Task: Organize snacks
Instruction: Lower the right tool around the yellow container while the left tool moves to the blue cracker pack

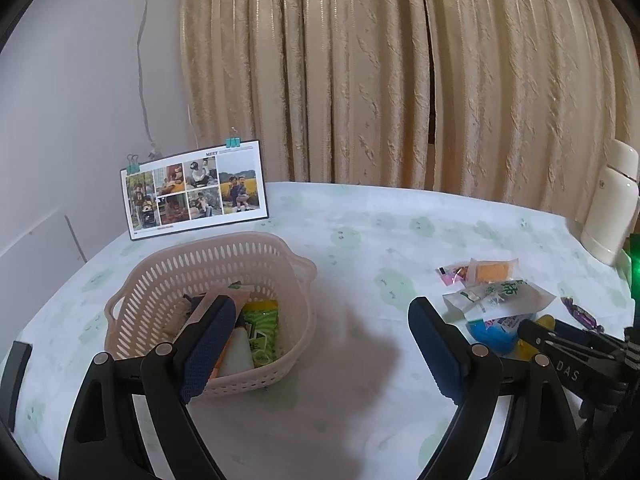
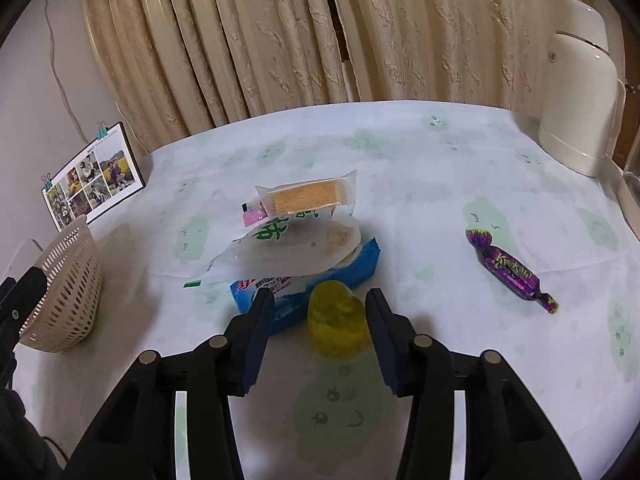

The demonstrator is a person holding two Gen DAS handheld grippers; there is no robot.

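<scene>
A pink slotted basket (image 1: 132, 292) stands on the table at the left and holds several snack packets, one of them green (image 1: 262, 328). My left gripper (image 1: 320, 304) hovers open and empty, its left finger over the basket's front. To the right lies a snack pile: a wafer pack (image 2: 308, 196), a white packet with green print (image 2: 296, 248), a blue packet (image 2: 360, 264) and a yellow jelly cup (image 2: 338, 316). My right gripper (image 2: 319, 297) is open, its fingers on either side of the jelly cup. A purple candy (image 2: 510, 270) lies apart, further right.
A photo card (image 1: 196, 190) leans at the table's back left. A white jug (image 2: 576, 92) stands at the back right. Beige curtains hang behind the table. A dark flat object (image 1: 16, 380) lies at the table's left edge. Bare cloth (image 1: 360, 240) lies between basket and pile.
</scene>
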